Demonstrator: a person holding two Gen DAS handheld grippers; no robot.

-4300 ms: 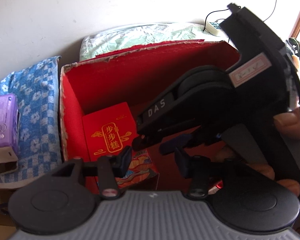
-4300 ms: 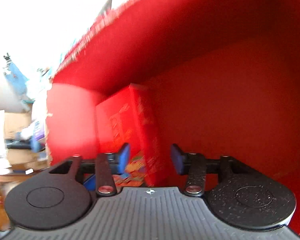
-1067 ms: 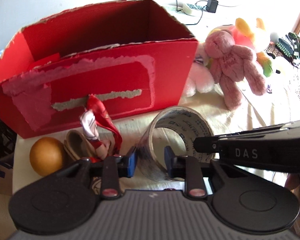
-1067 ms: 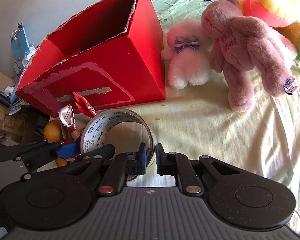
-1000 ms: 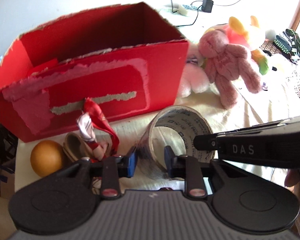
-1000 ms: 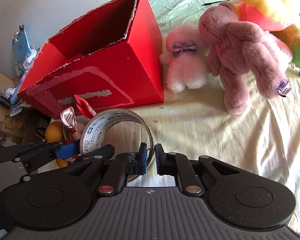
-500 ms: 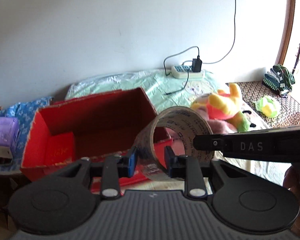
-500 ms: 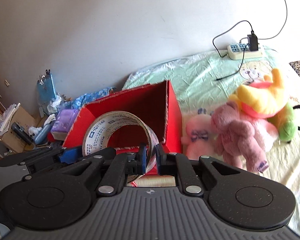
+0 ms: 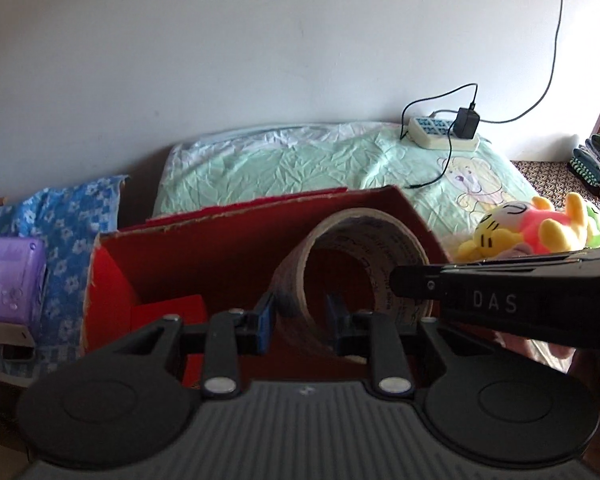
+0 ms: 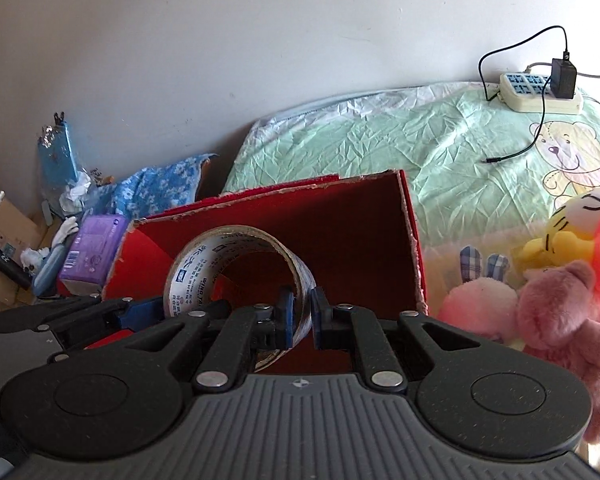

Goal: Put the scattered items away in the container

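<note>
Both my left gripper (image 9: 300,320) and right gripper (image 10: 301,316) pinch the tape roll's (image 10: 236,276) stiff, probably light wall above the red box (image 10: 340,216).

White "DAS" lettering on the black right gripper (image 9: 500,300) body, seen from the left wrist. Tape roll (image 10: 204,268) carries blue print, "WING TA…" partly readable; rest too small. Purple pack (image 10: 92,252) text unreadable.
</note>
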